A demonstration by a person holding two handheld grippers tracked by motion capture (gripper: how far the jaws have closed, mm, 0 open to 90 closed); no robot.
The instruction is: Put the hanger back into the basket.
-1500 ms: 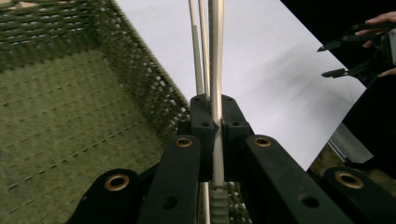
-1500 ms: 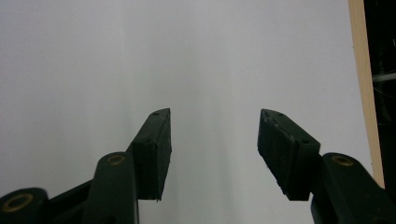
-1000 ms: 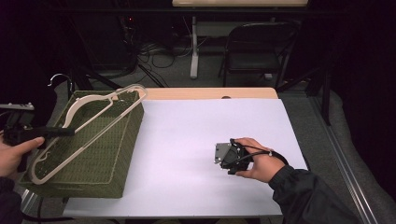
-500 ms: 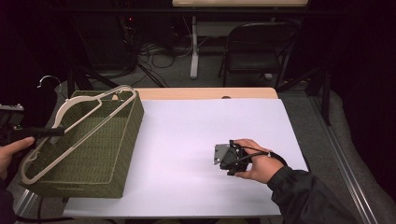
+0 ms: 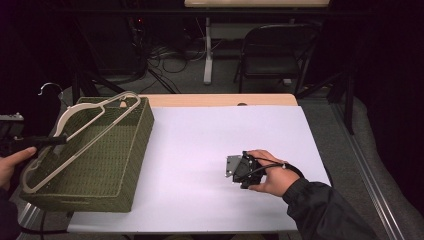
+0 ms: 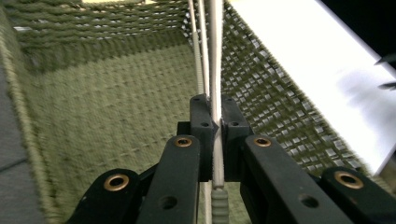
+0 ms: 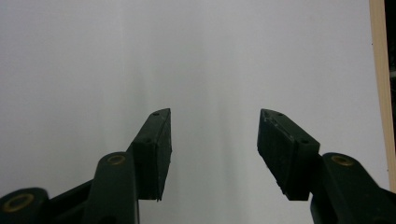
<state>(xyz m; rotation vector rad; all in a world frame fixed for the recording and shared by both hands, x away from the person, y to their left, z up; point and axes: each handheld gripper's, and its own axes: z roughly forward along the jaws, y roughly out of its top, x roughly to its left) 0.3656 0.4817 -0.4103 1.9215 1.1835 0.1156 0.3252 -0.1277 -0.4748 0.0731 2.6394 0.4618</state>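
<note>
1. Step in hand, as judged: lifting the hanger (image 5: 82, 136) out of the woven basket (image 5: 100, 170), which sits at 9 o'clock on the tabletop (image 5: 210, 145).
2. Left gripper (image 5: 47, 141) at far 9 o'clock, jaws clamped shut on the hanger's pale bar; in the left gripper view the bar (image 6: 215, 84) runs straight up between the black pads toward 12 o'clock, basket floor below.
3. Hanger tilted: metal hook (image 5: 50, 88) raised toward 11 o'clock past the basket's far corner, long lower end down near the 7 o'clock corner, apparently still within the rim there; touching or not, cannot tell.
4. Right gripper (image 5: 239, 169) resting at 4 o'clock on the white tabletop, well apart from the basket; jaws spread open and empty, with nothing but bare white surface between them in the right gripper view (image 7: 214, 144).
5. Next move, as judged: raising further until the low end clears the rim, then swinging toward 3 o'clock over the open tabletop.
6. Called for: a firm, unchanged clamp, since a thin bar may pivot between the pads.
7. Called for also: a slow, level lift, lest the hook or lower end snag the weave.
</note>
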